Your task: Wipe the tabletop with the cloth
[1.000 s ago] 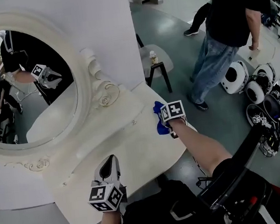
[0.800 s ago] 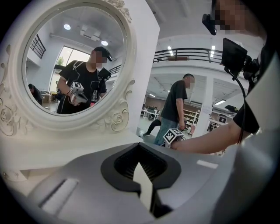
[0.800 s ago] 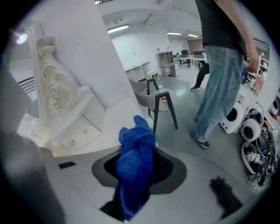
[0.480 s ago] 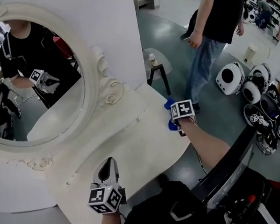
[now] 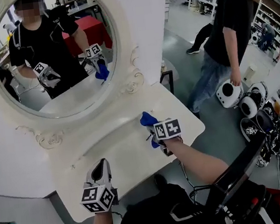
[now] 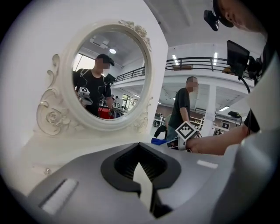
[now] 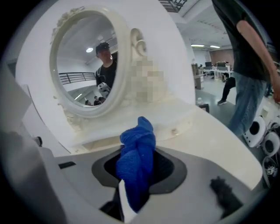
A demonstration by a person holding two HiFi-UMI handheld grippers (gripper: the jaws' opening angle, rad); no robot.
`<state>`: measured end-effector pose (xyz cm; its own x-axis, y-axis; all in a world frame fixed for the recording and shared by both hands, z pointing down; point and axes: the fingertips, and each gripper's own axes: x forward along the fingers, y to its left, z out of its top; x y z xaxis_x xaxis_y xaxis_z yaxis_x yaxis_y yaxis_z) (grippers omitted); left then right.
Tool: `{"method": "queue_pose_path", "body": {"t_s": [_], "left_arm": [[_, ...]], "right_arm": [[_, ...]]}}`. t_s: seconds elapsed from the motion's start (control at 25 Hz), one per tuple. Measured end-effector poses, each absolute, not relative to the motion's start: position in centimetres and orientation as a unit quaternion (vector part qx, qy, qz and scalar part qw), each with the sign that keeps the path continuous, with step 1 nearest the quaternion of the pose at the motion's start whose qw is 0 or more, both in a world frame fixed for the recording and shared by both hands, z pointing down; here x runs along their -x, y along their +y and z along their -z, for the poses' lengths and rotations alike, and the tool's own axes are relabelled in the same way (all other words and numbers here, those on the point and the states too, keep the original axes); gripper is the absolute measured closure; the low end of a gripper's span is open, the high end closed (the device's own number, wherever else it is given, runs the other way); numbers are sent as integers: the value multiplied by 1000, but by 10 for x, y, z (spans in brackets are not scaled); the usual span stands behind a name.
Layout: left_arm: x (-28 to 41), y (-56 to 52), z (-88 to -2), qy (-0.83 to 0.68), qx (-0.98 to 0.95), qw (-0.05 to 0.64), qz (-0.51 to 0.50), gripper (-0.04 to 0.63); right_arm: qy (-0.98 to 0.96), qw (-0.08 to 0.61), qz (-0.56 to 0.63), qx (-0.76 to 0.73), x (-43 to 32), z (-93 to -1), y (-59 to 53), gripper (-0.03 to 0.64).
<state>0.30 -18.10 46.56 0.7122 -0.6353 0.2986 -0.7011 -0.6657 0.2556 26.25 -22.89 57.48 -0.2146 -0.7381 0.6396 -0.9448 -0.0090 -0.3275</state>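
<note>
A crumpled blue cloth (image 7: pixel 138 159) is pinched between the fingers of the right gripper (image 5: pixel 152 132); in the right gripper view a bunched fold of it is seen standing up out of the closed fingers, with the rest drawn down between them. The right gripper is held over the right part of the cream-white dressing table (image 5: pixel 127 153), near its front edge; part of the cloth is seen ahead of the marker cube and part beside it, low over the surface, though whether it touches the table cannot be told. The left gripper (image 5: pixel 100 167) is held over the table's front left edge, pointed toward the round mirror in its ornate cream frame (image 5: pixel 52 54); its fingers are pressed together at the tips, and nothing is gripped between them. The two grippers are kept well apart. In the mirror, the person holding the grippers is reflected, together with both marker cubes and the blue cloth. To the right of the table, a standing person in a black shirt and blue jeans (image 5: pixel 222 43) is seen on the grey floor, and white rounded objects (image 5: pixel 228 94) are set on the floor just beside that person.
</note>
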Motion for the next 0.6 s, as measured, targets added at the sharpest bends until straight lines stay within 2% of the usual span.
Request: {"method": "queue_pose_path", "body": {"t_s": [0.6], "left_arm": [[276, -113, -486, -542, -813, 204, -61, 588]], "right_arm": [[-839, 183, -360, -365, 142, -560, -188, 485]]}}
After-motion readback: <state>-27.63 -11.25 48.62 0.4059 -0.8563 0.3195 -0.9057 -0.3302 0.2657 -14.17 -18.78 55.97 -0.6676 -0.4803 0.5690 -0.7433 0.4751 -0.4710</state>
